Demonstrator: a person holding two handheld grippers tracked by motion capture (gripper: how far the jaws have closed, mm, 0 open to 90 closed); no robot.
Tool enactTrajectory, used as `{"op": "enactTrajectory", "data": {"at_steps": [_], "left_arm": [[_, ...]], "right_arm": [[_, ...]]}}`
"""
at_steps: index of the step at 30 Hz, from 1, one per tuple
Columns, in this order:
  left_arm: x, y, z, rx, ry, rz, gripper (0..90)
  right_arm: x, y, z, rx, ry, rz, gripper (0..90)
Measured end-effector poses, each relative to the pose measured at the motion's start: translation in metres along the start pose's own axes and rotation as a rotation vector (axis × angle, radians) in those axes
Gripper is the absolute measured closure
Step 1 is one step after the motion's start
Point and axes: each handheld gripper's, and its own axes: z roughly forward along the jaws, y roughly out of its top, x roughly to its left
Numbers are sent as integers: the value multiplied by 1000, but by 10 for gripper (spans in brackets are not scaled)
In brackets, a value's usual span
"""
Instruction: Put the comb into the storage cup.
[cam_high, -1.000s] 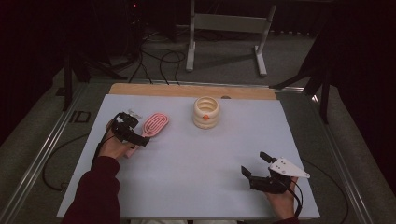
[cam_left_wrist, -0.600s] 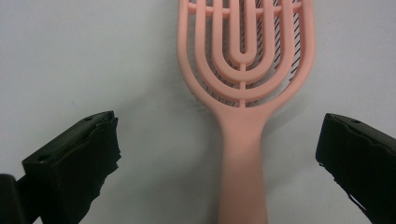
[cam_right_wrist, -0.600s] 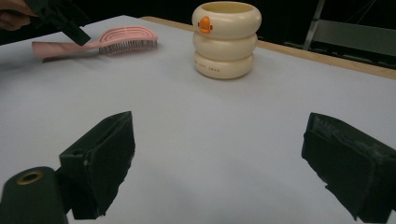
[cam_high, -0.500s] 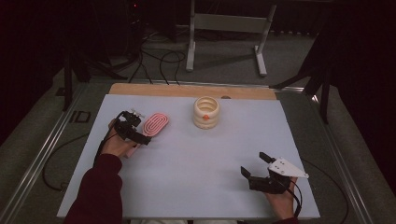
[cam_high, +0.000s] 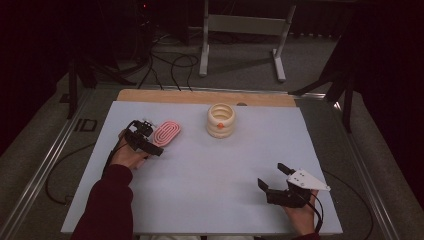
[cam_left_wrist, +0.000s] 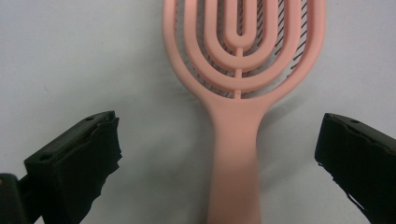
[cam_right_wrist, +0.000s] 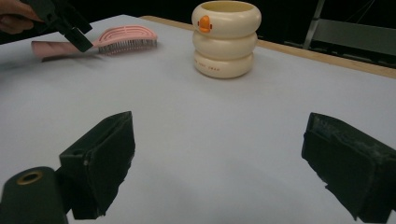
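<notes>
A pink hairbrush (cam_high: 166, 133) lies on the white table top at the left, bristles down. My left gripper (cam_high: 146, 142) hovers over its handle, jaws open wide. In the left gripper view the brush handle (cam_left_wrist: 234, 154) runs between the two black jaws, touching neither. A cream ringed cup (cam_high: 221, 120) with an orange duck mark stands upright at the back middle. My right gripper (cam_high: 272, 176) rests low near the front right, open, nothing between its jaws. In the right gripper view the cup (cam_right_wrist: 226, 38) and the hairbrush (cam_right_wrist: 122, 41) lie far ahead.
The white table top (cam_high: 210, 175) has a wooden strip (cam_high: 205, 97) along its far edge. Metal rails run down both sides. A grey stand (cam_high: 242, 30) and cables sit on the floor beyond.
My left gripper has edged slightly lower over the brush handle. The right gripper and the cup have stayed put.
</notes>
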Motion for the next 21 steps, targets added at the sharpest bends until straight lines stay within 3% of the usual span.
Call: {"op": "enactTrajectory", "data": {"at_steps": [11,21], "left_arm": [[-3,2,7,23,-5,-41,5],[-7,4,11,60,19,-25,92]], "right_arm": [[0,0,0,-2,2,2,98],[1,0,0,0,2,0,98]]}}
